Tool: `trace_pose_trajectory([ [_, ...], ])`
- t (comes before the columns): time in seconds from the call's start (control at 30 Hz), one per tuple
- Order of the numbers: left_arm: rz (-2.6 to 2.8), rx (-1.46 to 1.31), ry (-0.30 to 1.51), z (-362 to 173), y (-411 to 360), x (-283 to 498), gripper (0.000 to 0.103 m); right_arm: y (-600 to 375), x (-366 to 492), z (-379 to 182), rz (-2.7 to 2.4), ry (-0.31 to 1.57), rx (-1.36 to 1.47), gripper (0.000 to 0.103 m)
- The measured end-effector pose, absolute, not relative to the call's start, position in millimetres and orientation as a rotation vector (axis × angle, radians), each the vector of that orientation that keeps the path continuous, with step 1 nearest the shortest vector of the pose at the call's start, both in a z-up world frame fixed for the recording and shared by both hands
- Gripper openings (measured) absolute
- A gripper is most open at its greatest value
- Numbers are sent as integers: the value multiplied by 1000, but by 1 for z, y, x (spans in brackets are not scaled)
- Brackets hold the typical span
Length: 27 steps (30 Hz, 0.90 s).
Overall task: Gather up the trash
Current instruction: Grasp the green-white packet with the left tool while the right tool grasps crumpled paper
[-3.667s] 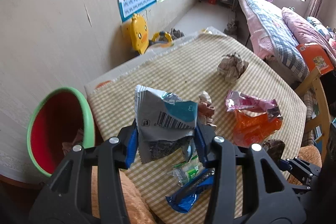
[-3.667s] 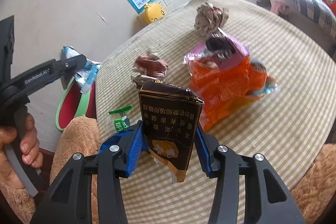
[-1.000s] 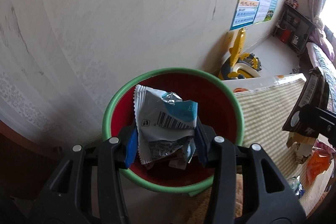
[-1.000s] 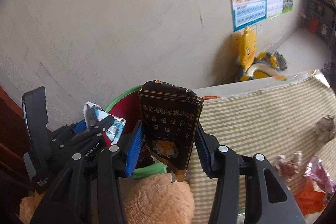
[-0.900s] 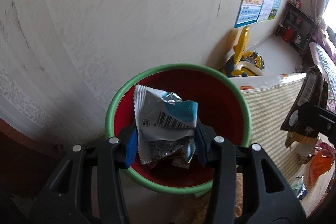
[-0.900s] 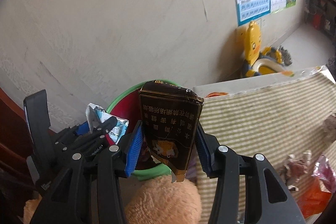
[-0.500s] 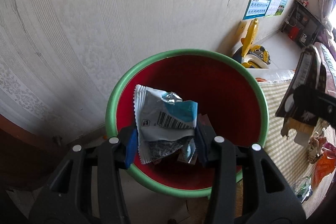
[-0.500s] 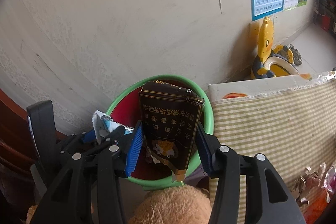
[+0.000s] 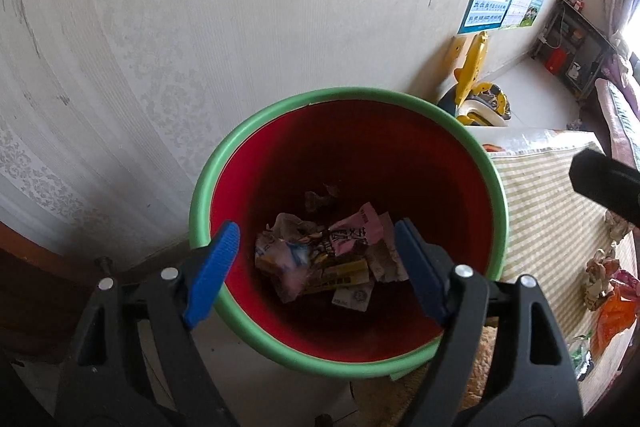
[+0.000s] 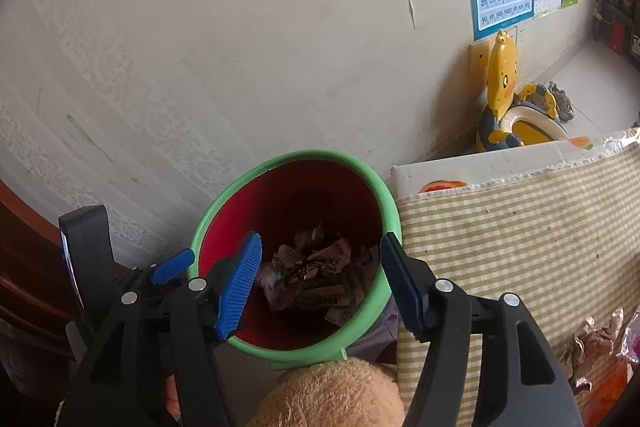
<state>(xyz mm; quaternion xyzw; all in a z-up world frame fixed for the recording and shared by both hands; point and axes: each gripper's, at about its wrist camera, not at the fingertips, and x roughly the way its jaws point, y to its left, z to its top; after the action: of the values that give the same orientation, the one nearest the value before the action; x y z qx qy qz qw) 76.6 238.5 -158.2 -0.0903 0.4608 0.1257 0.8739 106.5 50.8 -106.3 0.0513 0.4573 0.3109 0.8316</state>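
Note:
A red bin with a green rim (image 9: 352, 95) stands by the wall, and crumpled wrappers (image 9: 320, 259) lie at its bottom. My left gripper (image 9: 316, 251) hangs over the bin, its jaws opening with nothing between them. My right gripper (image 10: 320, 251) also hovers above the bin (image 10: 296, 157), jaws opening and empty, over the pile of wrappers (image 10: 316, 275). One of the left gripper's pads (image 10: 172, 267) shows at the bin's left rim. More wrappers (image 9: 608, 291) lie on the checked tablecloth (image 9: 552, 211) to the right.
The wall runs close behind the bin. A table with a checked cloth (image 10: 520, 227) borders the bin on the right. A brown plush thing (image 10: 332, 395) sits below the bin's near edge. A yellow duck potty (image 10: 512, 115) stands on the floor beyond.
Both grippers have opened. The silver-blue wrapper has left the left jaws and the dark brown packet has left the right jaws. Both grippers moved from the table to over the bin.

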Motion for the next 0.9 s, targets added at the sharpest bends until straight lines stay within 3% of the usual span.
trace_pose_trajectory([
  [0.43,104,-114,934,-134,168,64,77,-72,81,-118,387,960,125,62],
  [0.53,37,-84,932,-130,141,61,77,-112,84,-132,263,990,133,68],
  [0.9,-224,7,1021,-141,42,35,77,-161,103,-198,146,1149,233,69],
])
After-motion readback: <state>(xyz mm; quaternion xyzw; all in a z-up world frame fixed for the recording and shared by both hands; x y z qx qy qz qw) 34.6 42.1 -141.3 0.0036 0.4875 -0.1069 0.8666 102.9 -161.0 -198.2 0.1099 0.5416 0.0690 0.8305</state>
